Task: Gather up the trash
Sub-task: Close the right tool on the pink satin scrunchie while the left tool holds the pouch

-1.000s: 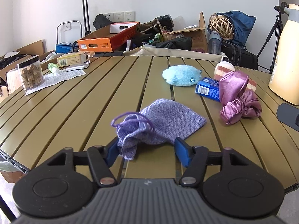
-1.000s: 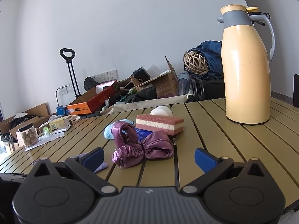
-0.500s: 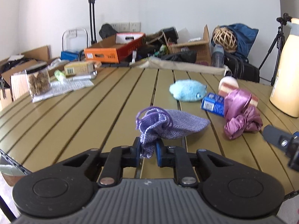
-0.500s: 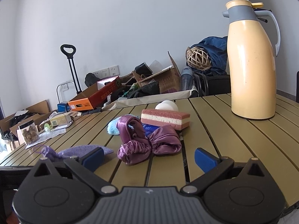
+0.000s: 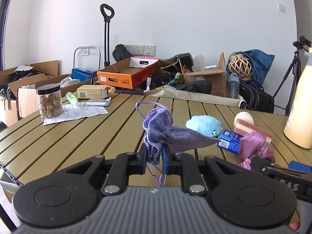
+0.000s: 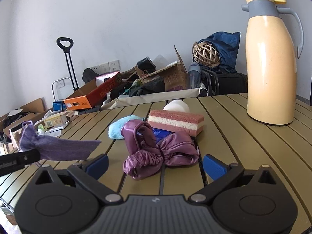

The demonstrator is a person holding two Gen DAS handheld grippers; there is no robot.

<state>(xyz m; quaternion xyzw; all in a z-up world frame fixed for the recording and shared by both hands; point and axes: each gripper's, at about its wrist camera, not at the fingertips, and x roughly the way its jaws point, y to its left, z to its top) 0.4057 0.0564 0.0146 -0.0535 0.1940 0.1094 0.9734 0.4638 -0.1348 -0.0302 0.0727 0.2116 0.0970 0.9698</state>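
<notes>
My left gripper (image 5: 154, 158) is shut on the gathered neck of a lilac drawstring pouch (image 5: 175, 134), which hangs lifted off the slatted table (image 5: 58, 136). In the right wrist view the same pouch (image 6: 58, 146) floats at the left, clear of the tabletop. My right gripper (image 6: 155, 164) stands open with a crumpled purple satin cloth (image 6: 158, 152) lying just ahead between its fingers, untouched. Behind the cloth lie a blue carton (image 5: 229, 141), a pink and white sponge (image 6: 175, 121), a fluffy light-blue toy (image 5: 203, 124) and a white rounded object (image 6: 176, 106).
A tall cream thermos jug (image 6: 271, 62) stands at the right of the table. At the far left are a jar of brown snacks (image 5: 49, 101), a printed leaflet (image 5: 78, 113), a small box (image 5: 92, 92) and a foil pack (image 5: 96, 102). Boxes and bags crowd the floor behind.
My left gripper closed on the pouch's neck and lifted it off the table. My right gripper slid closer to the purple satin cloth, still open.
</notes>
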